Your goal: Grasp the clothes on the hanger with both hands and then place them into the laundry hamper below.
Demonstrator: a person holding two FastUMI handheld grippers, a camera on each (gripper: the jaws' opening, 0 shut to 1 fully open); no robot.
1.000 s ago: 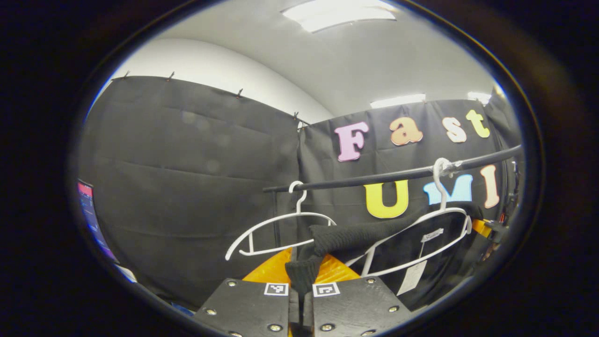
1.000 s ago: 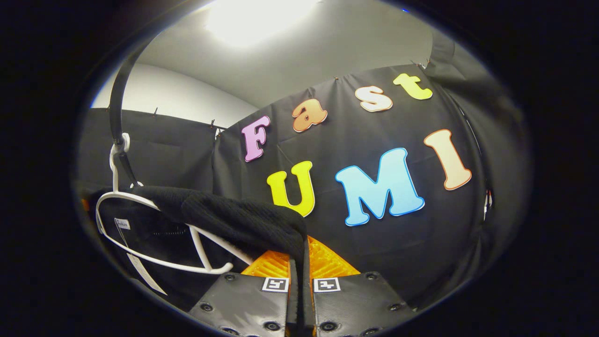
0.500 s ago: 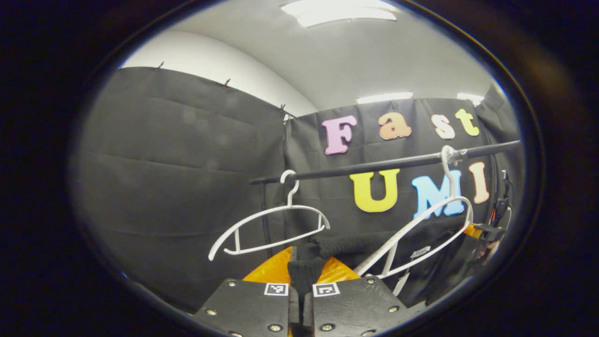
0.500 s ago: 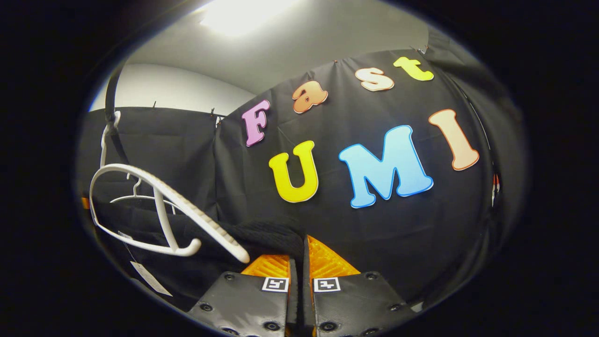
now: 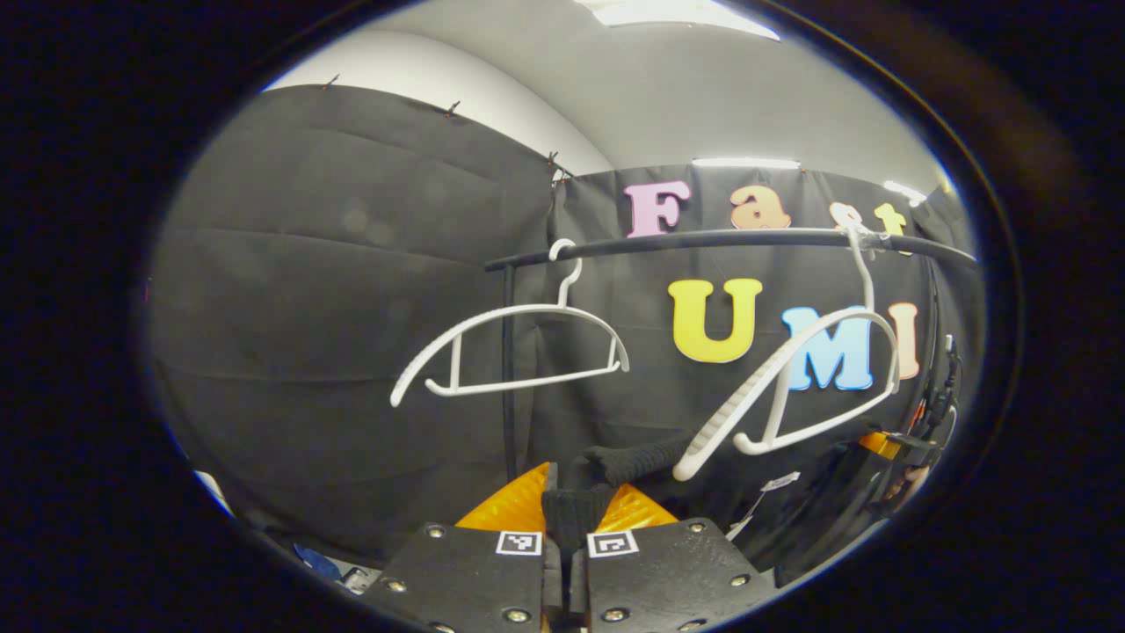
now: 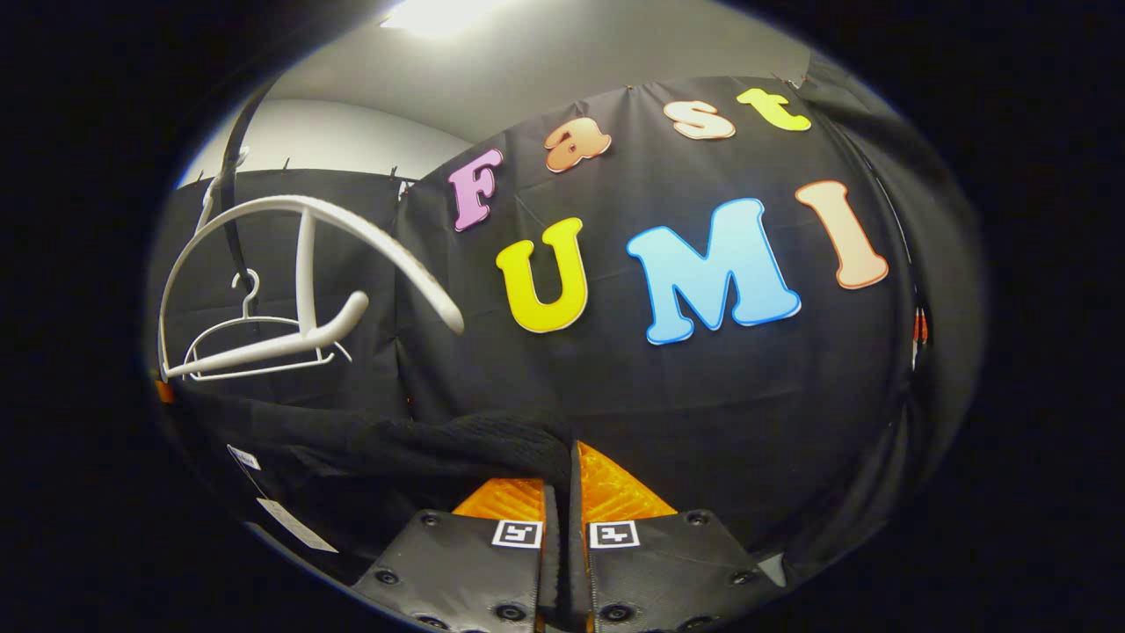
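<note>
With both grippers clamped on the garment [image 5: 628,459], the left [image 5: 565,519] at one knit edge and the right [image 6: 562,497] at the other, it hangs clear below the hanger [image 5: 791,378] (hamper unseen). A weak pinch could drop one end. It stretches roughly level between them.

Both views low, tilted upward at the booth wall, sharing near white hanger [image 5: 795,378] [image 6: 299,264], black rail [image 5: 703,242]
</note>
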